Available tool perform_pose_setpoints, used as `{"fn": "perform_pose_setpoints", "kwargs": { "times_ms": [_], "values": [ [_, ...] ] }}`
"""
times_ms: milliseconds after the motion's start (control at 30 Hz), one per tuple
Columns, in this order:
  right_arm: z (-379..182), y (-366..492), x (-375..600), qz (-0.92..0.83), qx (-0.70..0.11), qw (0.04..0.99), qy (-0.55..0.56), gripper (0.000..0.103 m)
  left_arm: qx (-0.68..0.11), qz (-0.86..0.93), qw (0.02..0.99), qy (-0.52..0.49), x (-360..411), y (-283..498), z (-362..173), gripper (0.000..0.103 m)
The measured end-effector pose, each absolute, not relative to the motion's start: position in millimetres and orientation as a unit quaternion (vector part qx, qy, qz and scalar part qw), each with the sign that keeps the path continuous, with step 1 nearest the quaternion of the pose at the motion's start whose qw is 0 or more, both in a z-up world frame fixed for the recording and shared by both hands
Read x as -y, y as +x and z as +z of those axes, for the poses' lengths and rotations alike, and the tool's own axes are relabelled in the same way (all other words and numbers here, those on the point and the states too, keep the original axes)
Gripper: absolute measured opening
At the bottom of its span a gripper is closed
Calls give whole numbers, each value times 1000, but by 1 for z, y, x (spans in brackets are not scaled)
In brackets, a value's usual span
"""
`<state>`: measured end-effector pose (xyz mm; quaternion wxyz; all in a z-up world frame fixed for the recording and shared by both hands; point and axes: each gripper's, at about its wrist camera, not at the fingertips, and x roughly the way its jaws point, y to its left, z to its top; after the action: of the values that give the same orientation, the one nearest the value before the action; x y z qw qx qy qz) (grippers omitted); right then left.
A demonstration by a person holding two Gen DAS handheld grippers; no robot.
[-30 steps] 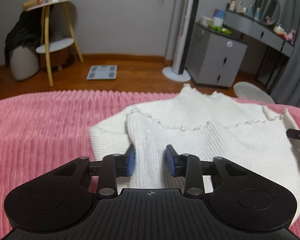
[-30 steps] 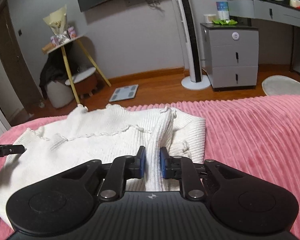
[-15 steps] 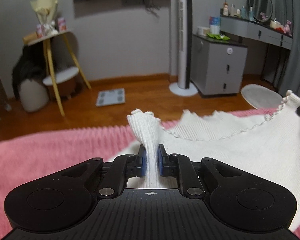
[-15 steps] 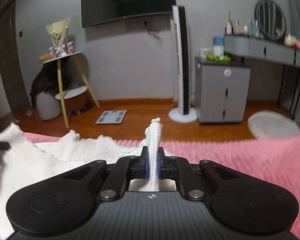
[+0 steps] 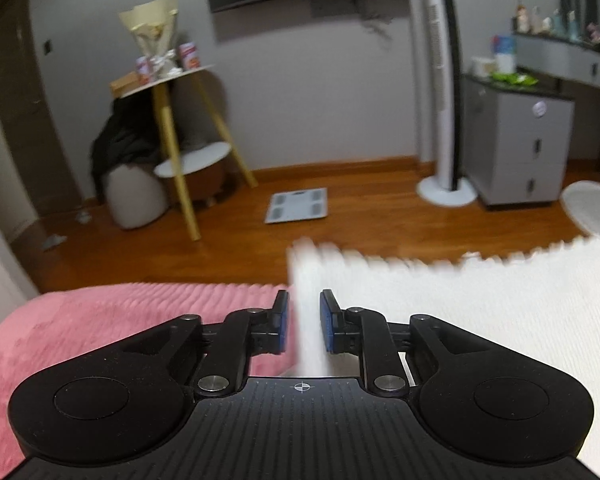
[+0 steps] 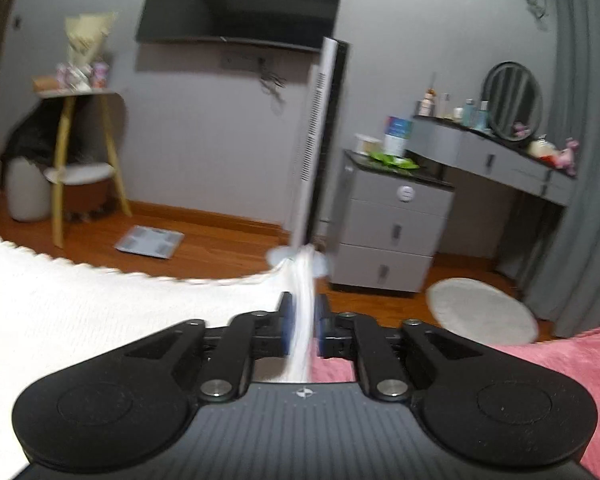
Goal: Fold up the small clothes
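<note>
A white knitted sweater (image 5: 480, 312) is held up off the pink ribbed bedspread (image 5: 100, 320). My left gripper (image 5: 304, 322) is shut on a bunched edge of it; the cloth stretches away to the right in the left wrist view. My right gripper (image 6: 302, 326) is shut on the opposite bunched edge, and the sweater (image 6: 80, 300) spreads to the left in the right wrist view. Both views are blurred by motion. The sweater's lower part is hidden behind the gripper bodies.
The pink bedspread (image 6: 560, 360) lies below. Beyond the bed's edge is a wooden floor with a bathroom scale (image 5: 298, 210), a tower fan (image 5: 440, 92), a grey drawer cabinet (image 6: 392, 224), a round white rug (image 6: 480, 312) and a yellow-legged side table (image 5: 172, 120).
My left gripper shut on the sweater a second ago. Both grippers have since lifted the sweater off the bedspread and risen, with the cloth now stretched between them.
</note>
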<state>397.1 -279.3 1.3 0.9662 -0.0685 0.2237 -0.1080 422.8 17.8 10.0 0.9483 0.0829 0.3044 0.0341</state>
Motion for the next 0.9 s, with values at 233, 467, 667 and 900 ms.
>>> {"fn": "perform_pose_setpoints", "kwargs": {
  "times_ms": [233,467,667,900],
  "values": [
    [-2,309,304,-98,-240,966,22,36,-342,-12,940,1,-58,350,-2,60],
    [-20,233,320,-83,-282,952,80,36,-364,-34,930,-45,-73,291,-22,61],
    [-22,220,338,-60,-310,929,195,35,-374,-53,921,-98,-78,279,-21,52],
    [-23,208,324,-22,-301,930,210,36,-386,-73,912,-118,-80,264,-27,50]
  ]
}}
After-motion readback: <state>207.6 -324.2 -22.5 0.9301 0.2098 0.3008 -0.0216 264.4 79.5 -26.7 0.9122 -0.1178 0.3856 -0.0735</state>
